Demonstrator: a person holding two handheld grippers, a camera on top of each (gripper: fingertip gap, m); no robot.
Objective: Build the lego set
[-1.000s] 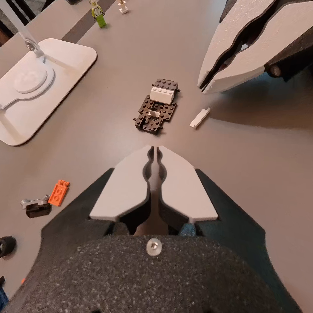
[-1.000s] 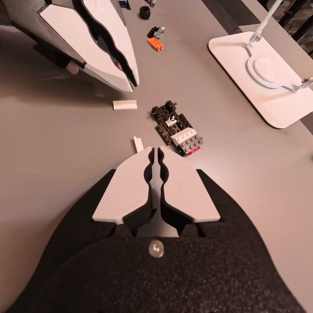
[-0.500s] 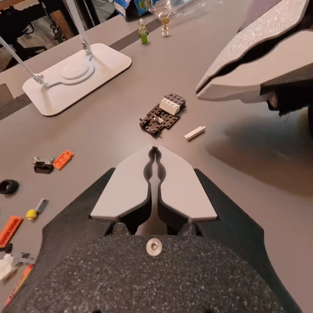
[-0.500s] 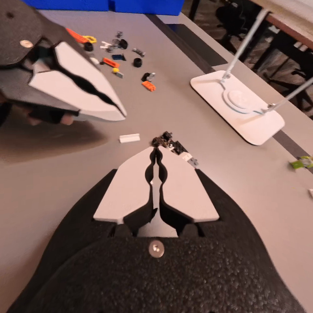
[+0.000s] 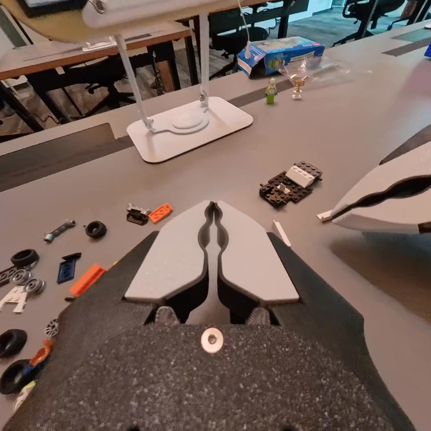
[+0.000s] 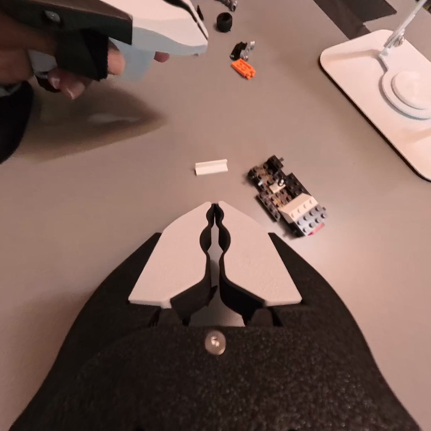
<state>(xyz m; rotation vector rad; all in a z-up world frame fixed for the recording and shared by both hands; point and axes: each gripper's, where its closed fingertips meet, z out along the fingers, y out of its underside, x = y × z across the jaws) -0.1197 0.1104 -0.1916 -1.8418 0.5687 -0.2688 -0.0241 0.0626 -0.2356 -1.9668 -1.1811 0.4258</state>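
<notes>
A black lego chassis (image 5: 277,194) with a white sloped brick on it lies on the grey table; it also shows in the right wrist view (image 6: 271,179). A white long piece (image 5: 281,233) lies beside my left gripper (image 5: 213,204), which is shut and empty, short of the chassis. The same piece (image 6: 211,167) lies ahead of my right gripper (image 6: 215,204), also shut and empty, left of the chassis. A second white piece (image 5: 324,215) sits at the right gripper's tip (image 5: 333,217). The left gripper (image 6: 205,44) shows at top left, held by a hand.
Loose parts lie to the left: an orange plate (image 5: 161,212), a grey-black piece (image 5: 137,213), tyres (image 5: 96,229), wheel rims (image 5: 21,276), a long orange brick (image 5: 87,278). A white stand base (image 5: 186,140), a minifigure (image 5: 271,91), a small trophy (image 5: 297,89) and a blue box (image 5: 279,56) stand farther back. One gripper's finger ends stand about 12 cm off the other's. Between my right fingertips and the white long piece (image 5: 281,233) there is roughly 5 cm. My right wrist view (image 6: 210,170) looks at it from another angle.
My left gripper has drawn back and swung left, so the loose parts now show. My right gripper tipped up, then down again, left of the chassis. Both stayed shut. The chassis has not moved.
</notes>
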